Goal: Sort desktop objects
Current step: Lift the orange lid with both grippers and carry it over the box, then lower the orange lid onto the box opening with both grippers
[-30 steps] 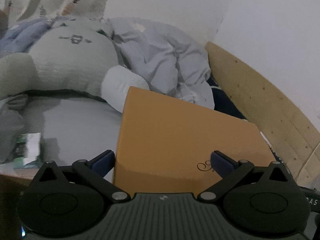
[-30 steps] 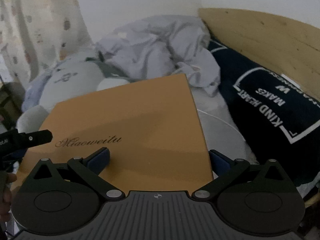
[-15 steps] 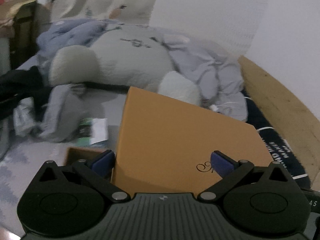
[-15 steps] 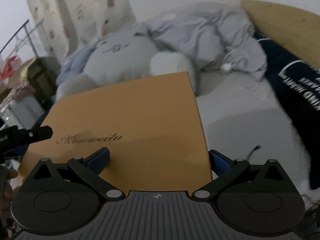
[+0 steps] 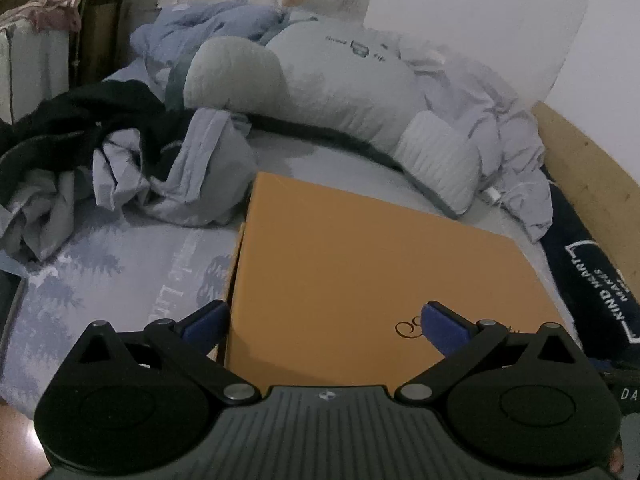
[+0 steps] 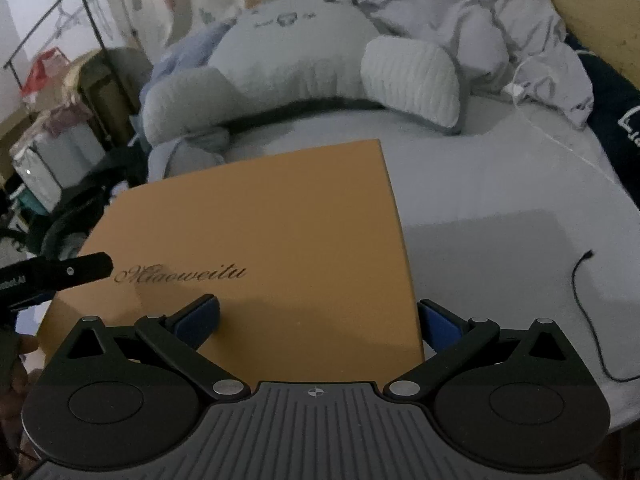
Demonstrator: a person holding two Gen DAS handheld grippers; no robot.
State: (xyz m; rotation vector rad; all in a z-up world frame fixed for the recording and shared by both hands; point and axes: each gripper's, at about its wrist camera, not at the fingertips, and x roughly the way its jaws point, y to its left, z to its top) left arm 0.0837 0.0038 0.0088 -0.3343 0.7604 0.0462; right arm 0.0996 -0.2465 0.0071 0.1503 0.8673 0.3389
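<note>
A flat orange box lid (image 5: 372, 268) with script lettering fills the lower middle of both views, over a bed; it shows in the right wrist view (image 6: 264, 240) too. My left gripper (image 5: 324, 322) straddles its near left corner, one blue pad (image 5: 208, 320) outside the left edge, the other (image 5: 444, 326) over the top. My right gripper (image 6: 318, 318) straddles its near right corner the same way. Both grippers stand wide; whether the pads press the lid is not visible. The left gripper's black finger (image 6: 68, 270) shows at the lid's left edge.
A large pale plush toy (image 6: 304, 64) and crumpled grey bedding (image 5: 500, 140) lie beyond the lid. Dark and grey clothes (image 5: 100, 160) are heaped at left. A navy pillow (image 5: 592, 276) and wooden headboard (image 5: 592, 172) are at right. A black cable (image 6: 588, 312) lies on the sheet.
Both views have tilted down and swung left over the bed with the lid between the grippers; the lid has come lower, and the pile of clothes and the cable have come into view.
</note>
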